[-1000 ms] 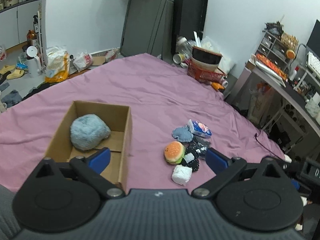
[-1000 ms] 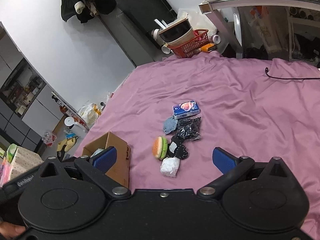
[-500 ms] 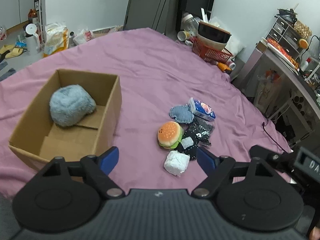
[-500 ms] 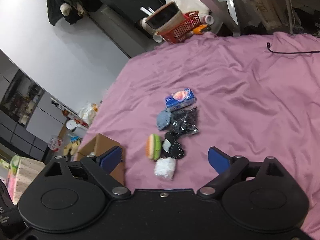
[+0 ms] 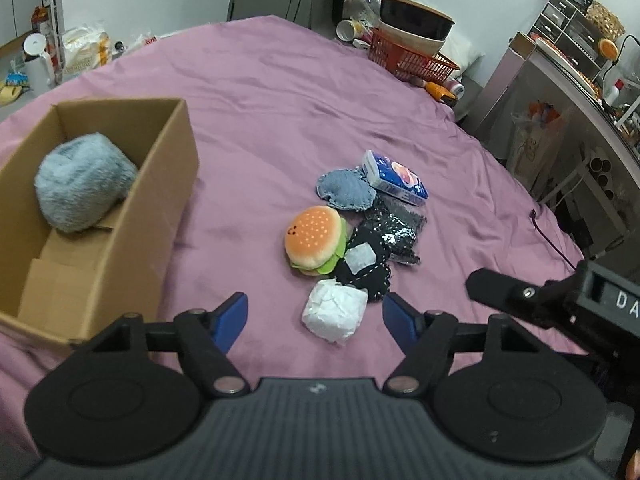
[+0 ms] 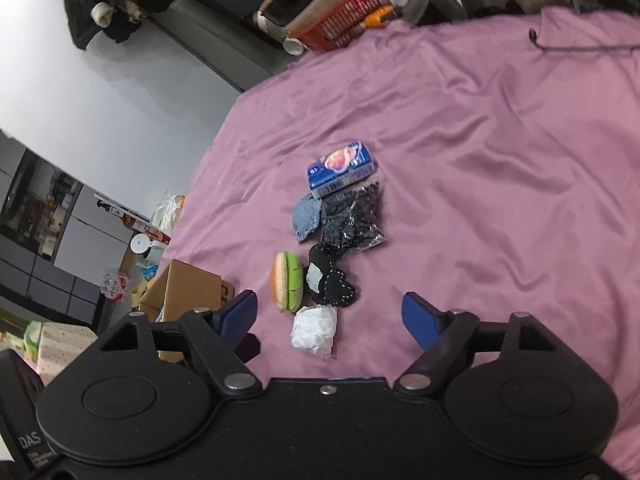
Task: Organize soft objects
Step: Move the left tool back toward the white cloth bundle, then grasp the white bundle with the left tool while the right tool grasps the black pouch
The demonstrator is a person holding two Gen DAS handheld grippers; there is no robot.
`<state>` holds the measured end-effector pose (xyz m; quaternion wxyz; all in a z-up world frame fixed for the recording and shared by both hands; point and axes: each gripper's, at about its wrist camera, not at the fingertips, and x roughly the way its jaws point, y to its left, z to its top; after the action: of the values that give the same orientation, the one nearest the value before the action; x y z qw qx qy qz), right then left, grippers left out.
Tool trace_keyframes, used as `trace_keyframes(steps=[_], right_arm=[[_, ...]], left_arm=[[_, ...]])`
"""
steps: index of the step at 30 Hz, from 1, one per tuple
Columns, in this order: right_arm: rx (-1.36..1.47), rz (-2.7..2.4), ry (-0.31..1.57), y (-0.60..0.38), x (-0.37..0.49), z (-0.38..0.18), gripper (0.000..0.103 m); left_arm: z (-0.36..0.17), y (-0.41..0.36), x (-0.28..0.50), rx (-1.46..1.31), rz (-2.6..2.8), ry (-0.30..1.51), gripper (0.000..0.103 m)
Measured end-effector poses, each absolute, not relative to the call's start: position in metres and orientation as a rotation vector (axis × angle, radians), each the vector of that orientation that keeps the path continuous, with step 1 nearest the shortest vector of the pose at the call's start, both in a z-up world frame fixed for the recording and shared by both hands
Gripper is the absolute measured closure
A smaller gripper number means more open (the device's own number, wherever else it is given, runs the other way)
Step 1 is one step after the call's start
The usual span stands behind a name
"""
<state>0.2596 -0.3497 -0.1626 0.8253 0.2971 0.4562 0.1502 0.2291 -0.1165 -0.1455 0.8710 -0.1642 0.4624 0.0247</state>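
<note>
A cardboard box (image 5: 168, 184) on the purple sheet holds a fluffy grey-blue plush (image 5: 80, 184). A pile of soft items lies to its right: a burger plush (image 5: 314, 240), a white wrapped bundle (image 5: 334, 314), a black stitched pouch (image 5: 366, 264), a denim patch (image 5: 346, 190), a black sequin bag (image 5: 396, 220) and a blue tissue pack (image 5: 394, 176). My left gripper (image 5: 314, 320) is open and empty, straddling the white bundle from just in front. My right gripper (image 6: 330, 316) is open and empty, just short of the white bundle (image 6: 314, 330) and burger (image 6: 286, 280).
A red basket (image 5: 412, 60) with a dark bowl stands at the bed's far edge. A desk and shelves (image 5: 580, 80) line the right side. Bags and a white bottle (image 5: 38, 60) sit on the floor at far left. A black cable (image 6: 580, 46) lies on the sheet.
Both grippers have moved forward and down toward the pile; the items look larger. The left gripper shifted right, away from the box. Both stayed open.
</note>
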Motion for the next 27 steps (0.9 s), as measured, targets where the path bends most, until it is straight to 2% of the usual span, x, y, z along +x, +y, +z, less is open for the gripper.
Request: trace_keyframes(steps=[3,8,14,17,27], right_arm=[[0.656,0.332,0.99,-0.348,0.266,-0.172,0.031],[0.691,0.335,1.024,-0.347,0.276,-0.187,0.04],[0.721,0.319,1.065,-0.342,0.293,-0.203,0.043],[0.703,0.327,1.065,-0.334,0.302,-0.206,0.043],[0.673,0.336,1.114,-0.318,0.326,-0.225,0.044]], left_arm=[[-0.159,-0.121,0.237,-0.347,0.059,0.986,0.031],[-0.183,-0.125,0.25,-0.367,0.064,1.027,0.04],[-0.197,-0.131,0.261,-0.373,0.032,1.027,0.046],[-0.206,-0.133,0.267,-0.376,0.03,1.055,0.055],[-0.213,-0.126,0.274,-0.404,0.002,1.063,0.059]])
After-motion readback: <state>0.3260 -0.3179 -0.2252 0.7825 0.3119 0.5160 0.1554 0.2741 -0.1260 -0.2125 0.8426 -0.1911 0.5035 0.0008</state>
